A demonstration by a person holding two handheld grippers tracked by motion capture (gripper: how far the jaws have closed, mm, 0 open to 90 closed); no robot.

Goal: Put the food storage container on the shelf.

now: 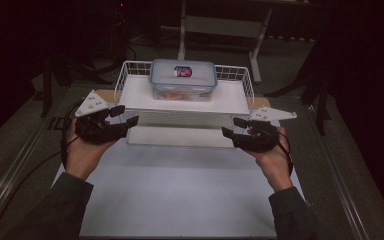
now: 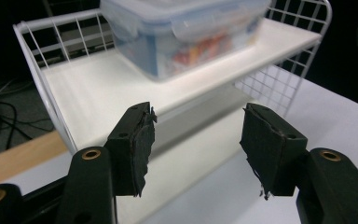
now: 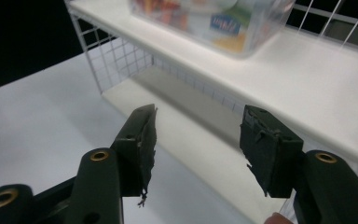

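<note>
A clear plastic box [image 1: 183, 79] with a blue-edged lid stands on the upper shelf of a white wire rack [image 1: 125, 75] at the far side of the white counter [image 1: 180, 195]. The left claw [image 1: 126, 115] is near the rack's left front corner, the right claw [image 1: 232, 126] near its right front corner. Both claws are wide open and hold nothing
</note>
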